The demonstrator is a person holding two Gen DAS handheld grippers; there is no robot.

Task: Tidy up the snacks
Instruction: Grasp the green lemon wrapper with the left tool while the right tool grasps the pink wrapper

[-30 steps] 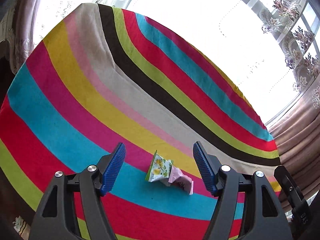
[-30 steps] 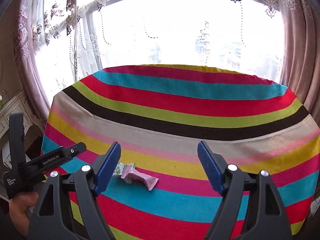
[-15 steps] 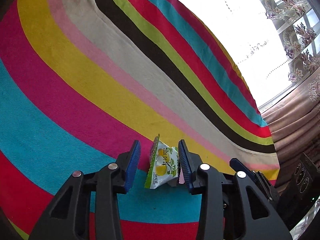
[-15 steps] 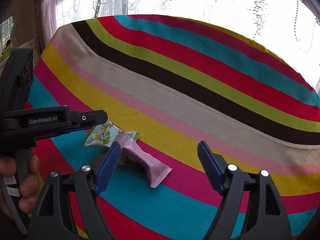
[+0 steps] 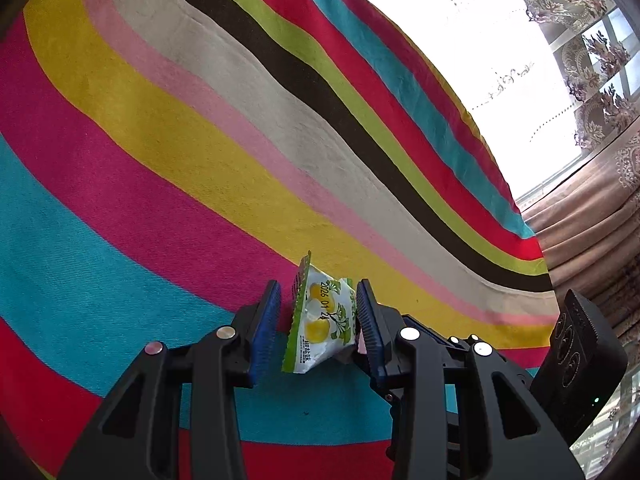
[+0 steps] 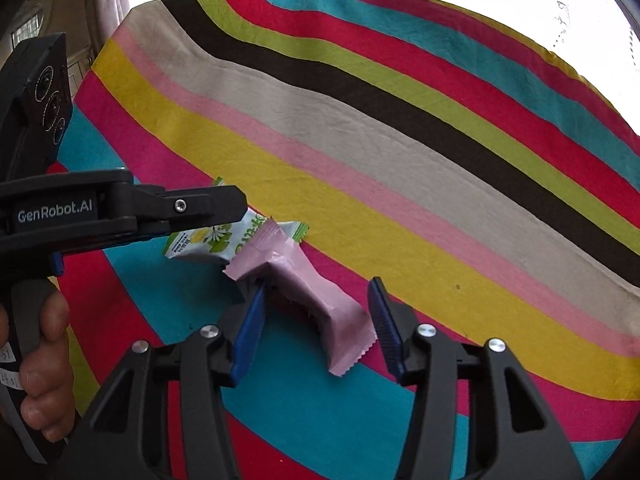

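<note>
A green-and-white lemon snack packet (image 5: 320, 320) lies on the striped cloth, its end tilted up between the fingers of my left gripper (image 5: 318, 320). The right pad touches it and a small gap shows at the left pad. It also shows in the right wrist view (image 6: 208, 240), partly under the left gripper's finger (image 6: 192, 208). A pink snack packet (image 6: 308, 292) lies beside it, overlapping its end. My right gripper (image 6: 316, 326) is open around the pink packet, with gaps on both sides.
The striped tablecloth (image 6: 360, 128) covers a round table. Its far edge meets a bright window with lace and brown curtains (image 5: 592, 216). The right gripper's black body (image 5: 576, 360) sits close to the right of the left gripper.
Both grippers moved down and forward onto the packets. The left jaws narrowed from wide open to nearly closed around the lemon packet. The right jaws narrowed slightly around the pink packet.
</note>
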